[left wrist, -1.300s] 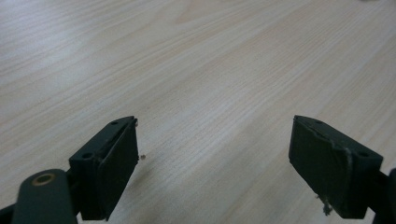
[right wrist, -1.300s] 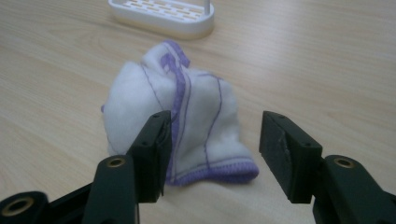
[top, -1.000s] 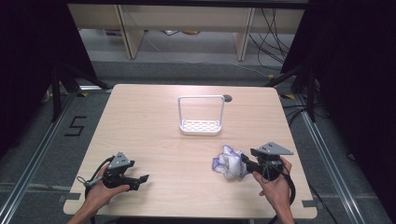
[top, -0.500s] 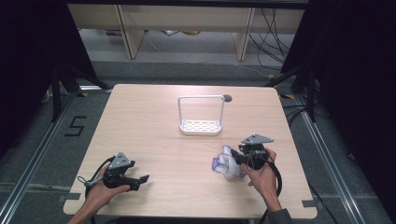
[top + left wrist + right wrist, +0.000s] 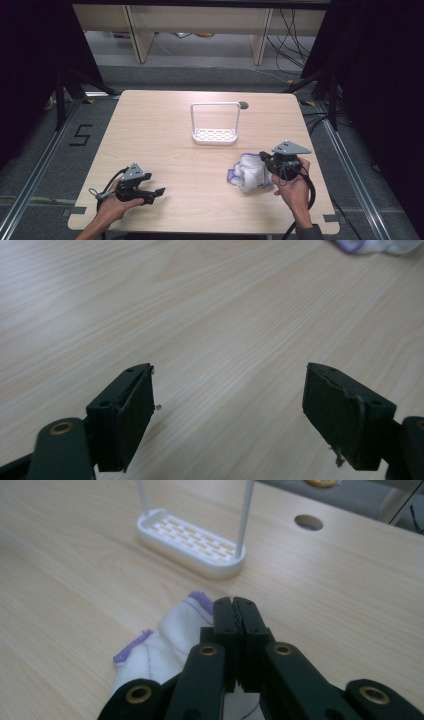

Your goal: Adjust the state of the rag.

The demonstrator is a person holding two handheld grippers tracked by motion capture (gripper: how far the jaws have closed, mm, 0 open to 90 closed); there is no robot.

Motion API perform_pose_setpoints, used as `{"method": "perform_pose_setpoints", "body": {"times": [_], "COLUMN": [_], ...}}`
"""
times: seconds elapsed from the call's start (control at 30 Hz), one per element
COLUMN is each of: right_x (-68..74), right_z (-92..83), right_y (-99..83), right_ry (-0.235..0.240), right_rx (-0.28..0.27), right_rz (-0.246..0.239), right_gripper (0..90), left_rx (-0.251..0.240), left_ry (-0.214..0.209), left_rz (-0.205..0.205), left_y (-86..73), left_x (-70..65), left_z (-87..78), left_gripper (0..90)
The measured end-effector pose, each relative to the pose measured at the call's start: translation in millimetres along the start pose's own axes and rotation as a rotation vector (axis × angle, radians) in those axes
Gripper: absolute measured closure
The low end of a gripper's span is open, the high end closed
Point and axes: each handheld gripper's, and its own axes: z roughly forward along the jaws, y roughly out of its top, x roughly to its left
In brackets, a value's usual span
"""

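Right gripper point(image 5: 235, 605): fingers just closed, clamped on white cloth point(image 5: 248, 172) bunched on desk point(image 5: 165, 130) near right edge, probably for transfer toward rack point(image 5: 215, 135). Left gripper point(image 5: 230, 410): fingers apart, empty, parked low over desk.

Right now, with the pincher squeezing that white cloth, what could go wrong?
1. The right gripper has just been closing and is shut on one fold of the crumpled white cloth with purple edging. A thin pinch like that might slip out when lifted.
2. The rest hangs loose and could drag across the pale wooden table, or catch on the white slotted plastic rack with the tall wire handle just ahead.
3. The left gripper rests open, far off, too far to help quickly.
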Motion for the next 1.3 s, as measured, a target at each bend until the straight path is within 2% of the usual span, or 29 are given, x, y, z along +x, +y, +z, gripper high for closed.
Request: {"method": "perform_pose_setpoints", "body": {"times": [0.03, 0.07, 0.1, 0.17, 0.2, 0.27, 0.3, 0.33, 0.4, 0.43, 0.47, 0.5, 0.53, 0.57, 0.6, 0.63, 0.67, 0.7, 0.73, 0.8, 0.83, 0.93, 1.0, 1.03, 1.1, 1.13, 1.17, 1.2, 1.3], "right_x": [-0.1, -4.8, -6.1, -12.4, -12.6, -18.3, -19.2, -21.3, -23.8, -24.2, -22.9, -25.9, -26.6, -28.6, -29.1, -29.3, -30.5, -32.7, -32.0, -33.5, -33.5, -33.6, -33.1, -33.0, -31.1, -33.7, -33.7, -34.6, -35.5], "right_z": [-4.0, -7.0, -11.8, -15.4, -18.7, -20.2, -22.1, -21.5, -22.5, -23.0, -23.0, -21.8, -20.5, -20.3, -19.8, -21.2, -21.3, -20.8, -20.8, -19.9, -19.9, -16.8, -17.2, -17.3, -19.5, -19.1, -19.1, -18.8, -18.8], "right_y": [0.7, 1.4, 2.0, 2.1, 2.1, 1.7, 1.9, 1.1, -0.2, -1.4, -2.8, -3.7, -4.8, -5.5, -6.4, -6.6, -6.8, -7.1, -7.4, -7.7, -7.7, -7.9, -7.8, -7.8, -7.1, -7.1, -7.1, -7.2, -7.4], "right_ry": [-0.002, -0.010, -0.016, -0.022, -0.022, -0.039, -0.033, -0.036, -0.035, -0.042, -0.029, -0.039, -0.042, -0.030, -0.041, -0.039, -0.030, -0.033, -0.031, -0.035, -0.035, -0.024, -0.020, -0.024, -0.025, -0.020, -0.020, -0.025, -0.029], "right_rx": [-0.003, -0.022, -0.024, -0.043, -0.034, -0.058, -0.040, -0.053, -0.044, -0.044, -0.024, -0.040, -0.051, -0.045, -0.053, -0.033, -0.031, -0.037, -0.031, -0.038, -0.038, -0.043, -0.038, -0.039, -0.024, -0.034, -0.034, -0.041, -0.042], "right_rz": [0.029, 0.010, 0.036, 0.025, 0.072, 0.027, 0.035, 0.023, 0.040, 0.058, 0.102, 0.082, 0.099, 0.099, 0.106, 0.118, 0.116, 0.093, 0.107, 0.087, 0.087, 0.095, 0.098, 0.097, 0.121, 0.096, 0.096, 0.088, 0.083], "right_gripper": [89.6, 89.6, 89.6, 89.6, 89.6, 89.6, 89.5, 89.6, 89.5, 89.5, 89.5, 89.5, 89.5, 89.5, 89.4, 89.4, 89.4, 89.4, 89.4, 89.4, 89.4, 89.3, 89.3, 89.3, 89.3, 89.3, 89.3, 89.2, 89.2], "left_rx": [-0.016, -0.024, -0.023, -0.043, -0.047, -0.049, -0.044, -0.036, -0.035, -0.030, -0.022, -0.021, -0.013, -0.009, -0.009, 0.002, 0.003, -0.011, -0.011, -0.003, -0.003, 0.021, 0.031, 0.035, 0.029, 0.053, 0.053, 0.058, 0.066], "left_ry": [-0.008, -0.021, -0.029, -0.066, -0.078, -0.102, -0.112, -0.127, -0.153, -0.158, -0.172, -0.191, -0.207, -0.216, -0.216, -0.241, -0.253, -0.247, -0.247, -0.259, -0.259, -0.237, -0.242, -0.244, -0.246, -0.240, -0.240, -0.239, -0.249], "left_rz": [0.008, 0.029, 0.046, 0.072, 0.083, 0.108, 0.121, 0.137, 0.157, 0.178, 0.190, 0.210, 0.245, 0.263, 0.263, 0.288, 0.291, 0.288, 0.288, 0.304, 0.304, 0.307, 0.316, 0.330, 0.320, 0.344, 0.344, 0.348, 0.332], "left_y": [3.3, 8.4, 12.0, 24.8, 29.7, 38.9, 43.5, 48.0, 55.8, 59.3, 62.6, 65.2, 68.0, 70.7, 70.7, 76.3, 78.8, 80.4, 80.4, 86.5, 86.5, 91.6, 93.5, 94.4, 95.1, 97.1, 97.1, 97.7, 99.8], "left_x": [-3.7, -8.9, -12.3, -26.5, -31.6, -41.6, -46.7, -51.8, -62.9, -67.6, -73.0, -77.8, -81.9, -86.6, -86.6, -94.6, -98.9, -103.4, -103.4, -111.5, -111.5, -115.8, -116.9, -117.7, -120.8, -122.8, -122.8, -123.7, -124.1], "left_z": [2.7, 5.4, 7.0, 19.0, 24.5, 37.1, 43.9, 50.7, 65.7, 72.5, 79.3, 86.7, 92.7, 98.3, 98.3, 108.7, 113.5, 118.3, 118.3, 130.1, 130.1, 149.4, 157.8, 160.9, 165.6, 168.3, 168.3, 169.8, 170.7], "left_gripper": [20.6, 22.2, 23.6, 24.2, 24.6, 25.2, 25.4, 25.6, 27.1, 28.2, 29.5, 31.5, 35.9, 40.6, 42.4, 44.5, 45.6, 45.9, 46.5, 47.6, 47.6, 46.1, 48.2, 53.4, 60.0, 65.1, 72.9, 72.9, 83.5]}}
